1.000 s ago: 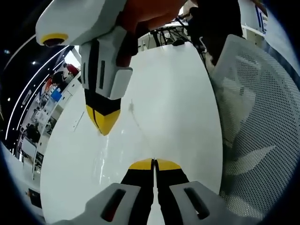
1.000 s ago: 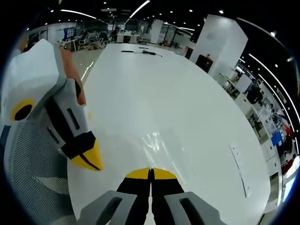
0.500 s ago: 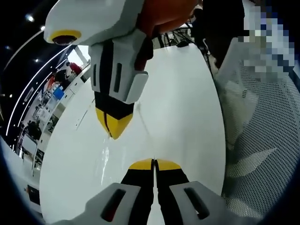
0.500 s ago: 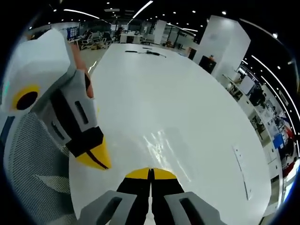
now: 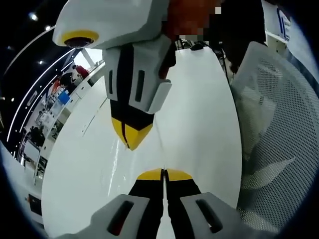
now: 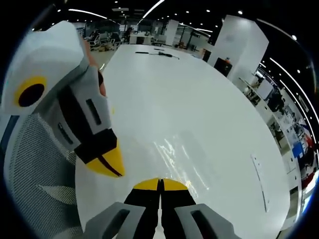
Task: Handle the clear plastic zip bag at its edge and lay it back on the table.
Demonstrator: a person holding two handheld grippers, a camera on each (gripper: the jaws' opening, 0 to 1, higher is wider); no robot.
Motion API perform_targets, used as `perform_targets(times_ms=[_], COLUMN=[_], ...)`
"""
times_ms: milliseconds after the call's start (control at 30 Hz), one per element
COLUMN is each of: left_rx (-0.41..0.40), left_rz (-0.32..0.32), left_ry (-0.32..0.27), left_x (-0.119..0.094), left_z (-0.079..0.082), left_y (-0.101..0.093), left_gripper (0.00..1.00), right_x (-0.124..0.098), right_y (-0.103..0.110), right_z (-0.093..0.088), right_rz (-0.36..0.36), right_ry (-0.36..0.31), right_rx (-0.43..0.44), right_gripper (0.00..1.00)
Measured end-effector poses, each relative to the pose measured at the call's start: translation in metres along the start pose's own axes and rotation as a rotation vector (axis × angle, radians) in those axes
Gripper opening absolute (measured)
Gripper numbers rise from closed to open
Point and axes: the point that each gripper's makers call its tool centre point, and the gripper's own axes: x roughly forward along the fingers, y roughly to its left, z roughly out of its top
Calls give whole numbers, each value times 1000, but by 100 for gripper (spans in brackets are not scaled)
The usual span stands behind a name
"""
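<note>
The clear plastic zip bag (image 6: 182,159) shows as a faint glossy sheet on the white table (image 6: 164,84). Its glints run right up to my right gripper (image 6: 160,183), whose jaws are shut on the bag's near edge. My left gripper (image 5: 163,174) is shut too, with a thin fold of the film (image 5: 158,157) leading into its tips. In the left gripper view my right gripper (image 5: 130,142) hangs close ahead, pointing down. In the right gripper view my left gripper (image 6: 110,163) stands just to the left, a hand's width away.
A white mesh office chair (image 5: 279,124) stands against the table's near edge. The long table stretches far ahead, with a few small dark items (image 6: 154,53) at its far end. Desks and people fill the office beyond.
The two grippers have drawn closer together, each larger in the other's view. The bag's glints now sit nearer my right jaws. Both pairs of jaws stay shut.
</note>
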Motion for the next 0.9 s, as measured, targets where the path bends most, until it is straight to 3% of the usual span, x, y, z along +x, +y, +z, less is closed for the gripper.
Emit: perform_targets(times_ms=[500, 900], left_rx=[2, 6], left_rz=[9, 3], left_ry=[12, 18], left_x=[0, 5], left_z=[-9, -10], left_y=[2, -3], left_gripper=[0, 0], right_x=[4, 16], right_y=[17, 26], right_z=[-3, -19], right_rz=[17, 39], right_ry=[9, 29], right_rx=[-5, -27], right_gripper=[0, 0])
